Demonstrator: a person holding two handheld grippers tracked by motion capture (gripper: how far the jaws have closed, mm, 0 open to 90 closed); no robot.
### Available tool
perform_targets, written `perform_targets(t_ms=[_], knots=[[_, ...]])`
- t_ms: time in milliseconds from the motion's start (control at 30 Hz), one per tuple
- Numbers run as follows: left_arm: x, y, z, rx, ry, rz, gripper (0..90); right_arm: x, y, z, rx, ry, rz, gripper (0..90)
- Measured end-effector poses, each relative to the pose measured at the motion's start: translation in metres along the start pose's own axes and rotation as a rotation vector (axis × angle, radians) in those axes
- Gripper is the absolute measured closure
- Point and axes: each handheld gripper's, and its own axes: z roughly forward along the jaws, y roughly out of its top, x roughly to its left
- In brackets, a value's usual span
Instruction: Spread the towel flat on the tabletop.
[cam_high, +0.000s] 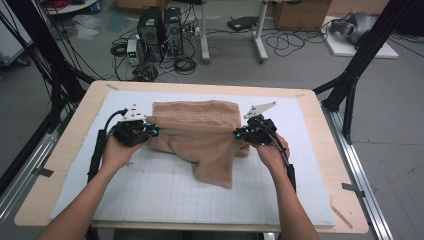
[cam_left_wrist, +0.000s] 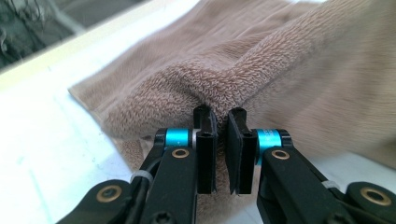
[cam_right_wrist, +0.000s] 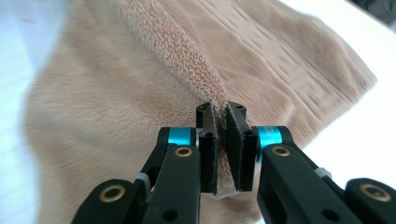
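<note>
The left gripper and right gripper are each clamped on a thin pinch of the brown towel, held partly raised above the white mat. A slipped edge is judged likely, since little cloth is gripped; uneven lifting would skew the fold.

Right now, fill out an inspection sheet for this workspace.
Surface: wooden table under a white gridded mat.
Job's things: tan towel, partly folded, one flap trailing toward the person.
Clutter: nothing seen on the mat.
Grippers: left tongs shut on a towel fold; right tongs shut on the towel's edge.
Cables: one black cable trails along each forearm; loose cables on the floor.
Surroundings: computer towers, cardboard boxes, black frame struts.
</note>
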Motion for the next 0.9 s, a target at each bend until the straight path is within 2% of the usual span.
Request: perform_targets(t_ms=[67,167,200,300,400,467,533,600,667,733,800,900], knots=[[0.004,-0.001,0.017,0.015,0.007,-0.024,82.5,-0.009,-0.003,0.013,0.033,-0.004,0.032,83.8],[0.007,0.001,0.036,0.034,0.028,-0.034,82.1,-0.019,-0.007,0.030,0.058,-0.014,0.070,83.7],[0.009,0.002,0.041,0.044,0.026,-0.040,81.9,-0.021,-0.007,0.035,0.065,-0.013,0.083,83.5],[0.012,0.003,0.043,0.021,0.027,-0.069,79.7,-0.026,-0.008,0.042,0.059,-0.015,0.100,81.9],[0.014,0.002,0.035,0.025,0.014,-0.067,74.9,-0.025,-0.008,0.037,0.042,-0.013,0.093,75.3],[0.015,0.003,0.025,0.010,0.009,-0.070,70.1,-0.024,-0.008,0.029,0.023,-0.016,0.101,72.3],[0.016,0.003,0.012,-0.013,0.003,-0.066,65.9,-0.022,-0.007,0.019,-0.003,-0.022,0.093,66.6],[0.017,0.002,-0.003,-0.023,-0.021,-0.064,61.5,-0.018,-0.007,0.007,-0.044,-0.007,0.095,65.4],[0.017,0.001,-0.014,-0.029,-0.022,-0.046,60.1,-0.012,-0.007,-0.003,-0.056,-0.021,0.071,62.2],[0.015,-0.004,-0.026,-0.055,-0.019,-0.037,58.9,-0.007,-0.009,-0.014,-0.092,-0.011,0.068,62.2],[0.011,-0.010,-0.035,-0.067,-0.027,-0.030,58.6,0.000,-0.010,-0.019,-0.105,-0.006,0.051,62.1],[0.001,-0.023,-0.037,-0.055,-0.045,-0.009,58.7,0.013,-0.013,-0.019,-0.116,0.021,0.020,61.6]])
